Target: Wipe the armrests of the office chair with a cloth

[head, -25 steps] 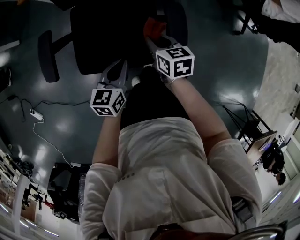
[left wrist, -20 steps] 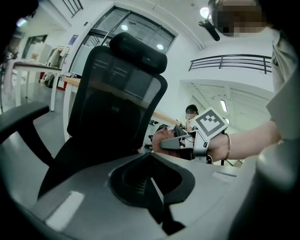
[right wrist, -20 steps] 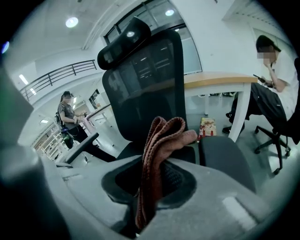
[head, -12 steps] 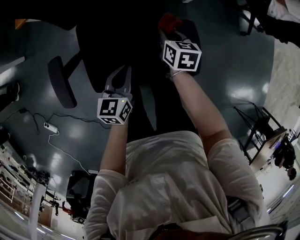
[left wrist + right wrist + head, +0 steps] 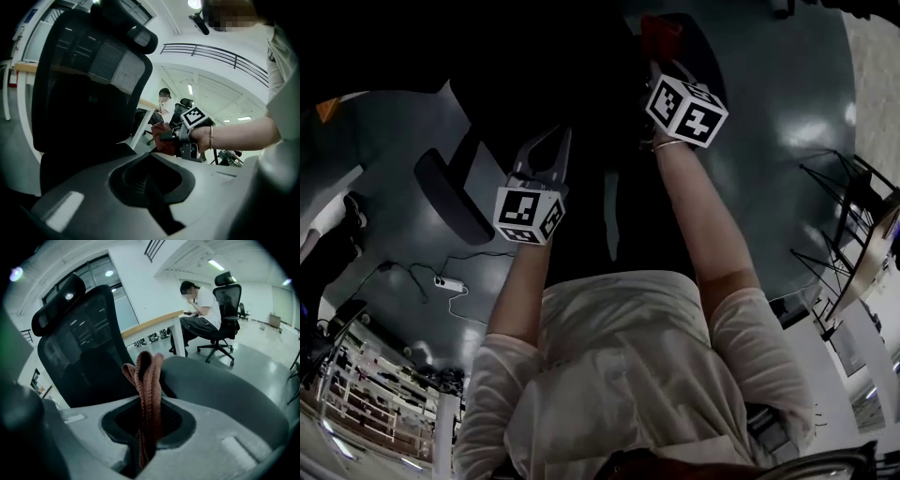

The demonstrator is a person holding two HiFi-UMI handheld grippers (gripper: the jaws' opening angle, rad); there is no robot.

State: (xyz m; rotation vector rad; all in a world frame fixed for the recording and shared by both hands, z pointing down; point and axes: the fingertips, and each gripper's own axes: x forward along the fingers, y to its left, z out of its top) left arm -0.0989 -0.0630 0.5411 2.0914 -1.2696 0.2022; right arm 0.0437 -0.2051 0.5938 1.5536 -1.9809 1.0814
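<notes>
The black office chair (image 5: 534,75) fills the top of the head view, and its left armrest (image 5: 455,197) juts out toward the lower left. My right gripper (image 5: 661,58) is shut on a reddish-brown cloth (image 5: 659,33) over the dark right armrest (image 5: 698,52). In the right gripper view the cloth (image 5: 146,380) stands up folded between the jaws, right against the grey armrest pad (image 5: 225,390), with the mesh chair back (image 5: 79,343) at left. My left gripper (image 5: 553,141) hangs at the seat's front, jaws together and holding nothing. The left gripper view shows the chair back (image 5: 93,79) and the right gripper (image 5: 171,136).
A power strip (image 5: 450,282) with its cable lies on the glossy floor at left. A black metal rack (image 5: 848,197) stands at right. In the right gripper view a person sits on another office chair (image 5: 225,310) by a desk (image 5: 150,326).
My right gripper has carried the cloth farther forward, up the picture, to the right armrest. The head view has swung, so the left armrest now sits lower and nearer the middle.
</notes>
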